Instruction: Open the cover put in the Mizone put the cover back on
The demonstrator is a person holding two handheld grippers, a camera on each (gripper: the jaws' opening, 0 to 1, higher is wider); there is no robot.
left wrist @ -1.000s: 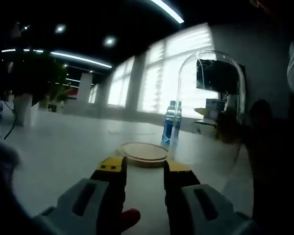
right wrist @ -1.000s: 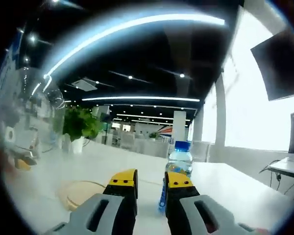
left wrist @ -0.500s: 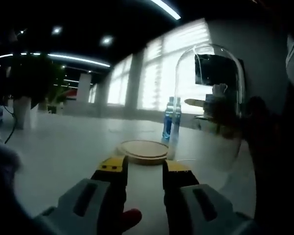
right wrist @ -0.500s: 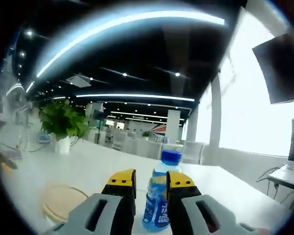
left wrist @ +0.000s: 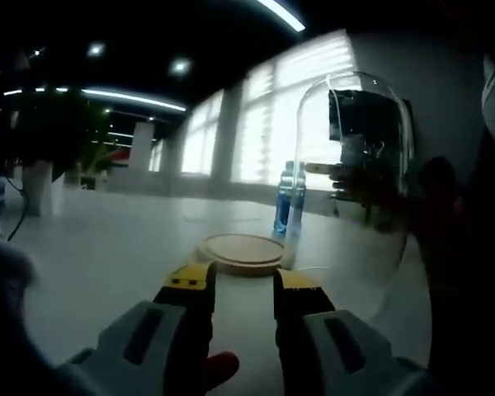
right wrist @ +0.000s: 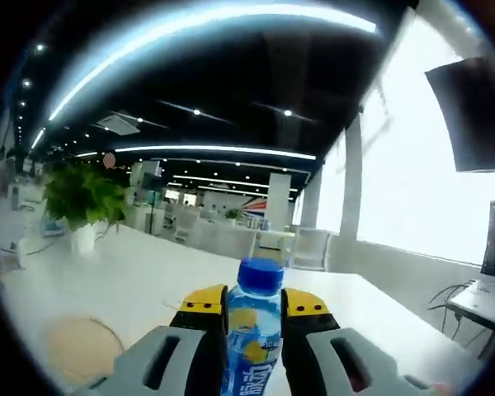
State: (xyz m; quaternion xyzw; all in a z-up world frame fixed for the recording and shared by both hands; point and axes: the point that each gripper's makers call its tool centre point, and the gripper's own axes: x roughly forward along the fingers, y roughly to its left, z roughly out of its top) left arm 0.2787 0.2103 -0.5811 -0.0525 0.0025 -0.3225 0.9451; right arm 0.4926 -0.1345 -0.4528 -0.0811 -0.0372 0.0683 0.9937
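A blue Mizone bottle (right wrist: 249, 334) with a blue cap (right wrist: 260, 274) stands upright on the white table, between the jaws of my right gripper (right wrist: 254, 307). The jaws stand as wide apart as before, so the gripper is open around it. In the left gripper view the bottle (left wrist: 287, 202) stands behind a round wooden base (left wrist: 241, 252). A clear glass dome cover (left wrist: 355, 165) stands on the table just right of the base. Through the dome the right gripper (left wrist: 334, 173) appears beside the bottle. My left gripper (left wrist: 241, 285) hangs open and empty just short of the base.
The wooden base (right wrist: 76, 348) lies to the lower left in the right gripper view. A potted plant (right wrist: 78, 202) stands far back on the white table (left wrist: 107, 247). A dark arm (left wrist: 458, 247) takes up the right side of the left gripper view. Bright windows line the far wall.
My right gripper has moved forward to the bottle, which now stands between its jaws. Seen from the left gripper, the right gripper has reached in behind the dome. The left gripper has hardly moved.
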